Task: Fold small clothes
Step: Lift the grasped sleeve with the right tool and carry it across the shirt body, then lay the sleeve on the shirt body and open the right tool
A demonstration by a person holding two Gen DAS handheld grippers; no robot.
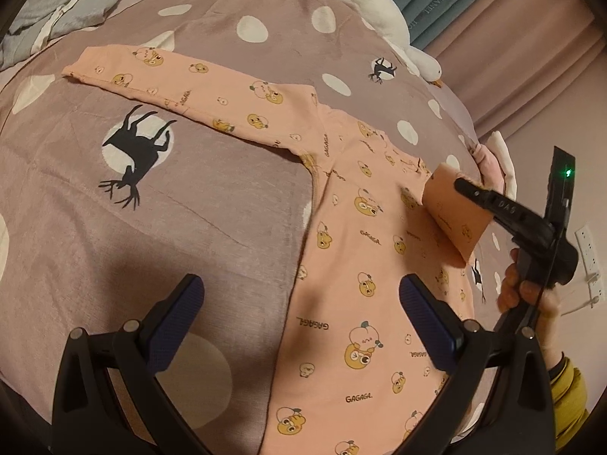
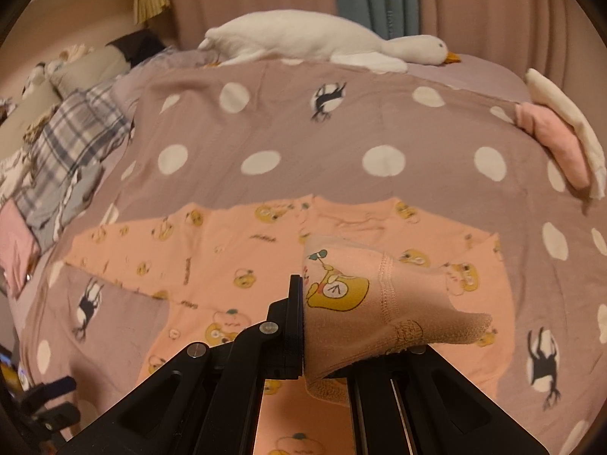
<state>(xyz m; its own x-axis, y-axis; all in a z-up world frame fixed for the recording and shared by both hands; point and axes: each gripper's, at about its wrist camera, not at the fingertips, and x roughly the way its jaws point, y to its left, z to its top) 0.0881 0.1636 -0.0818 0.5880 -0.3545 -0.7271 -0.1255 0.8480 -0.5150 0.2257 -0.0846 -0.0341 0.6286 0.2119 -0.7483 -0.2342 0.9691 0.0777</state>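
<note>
On a mauve bedspread [image 1: 212,204] dotted with white circles and black deer, a peach baby romper [image 1: 364,265] printed with yellow cartoon figures lies flat. Nearest the left wrist camera, the left gripper [image 1: 301,303] hovers just above the romper's lower body, its blue-padded jaws standing wide apart with nothing between them. Beside the romper's right edge, a person's hand [image 1: 527,292] in a mustard sleeve [image 1: 569,390] holds the right gripper [image 1: 461,185]. Its jaws are clamped together on the cuff of the romper's right sleeve [image 2: 364,295], which is lifted off the bedspread and carried in over the romper's chest. The romper's other sleeve [image 1: 151,72] stretches out flat, away from the body. Beyond the romper's collar, a white plush goose [image 2: 322,40] lies along the far edge of the bed. Near the goose's head, folded pink and cream cloths [image 2: 561,144] sit at the bedspread's corner. Far from the romper on the opposite side, plaid and grey garments [image 2: 72,144] lie heaped. Pink and teal curtains [image 2: 474,3] hang behind the goose.
</note>
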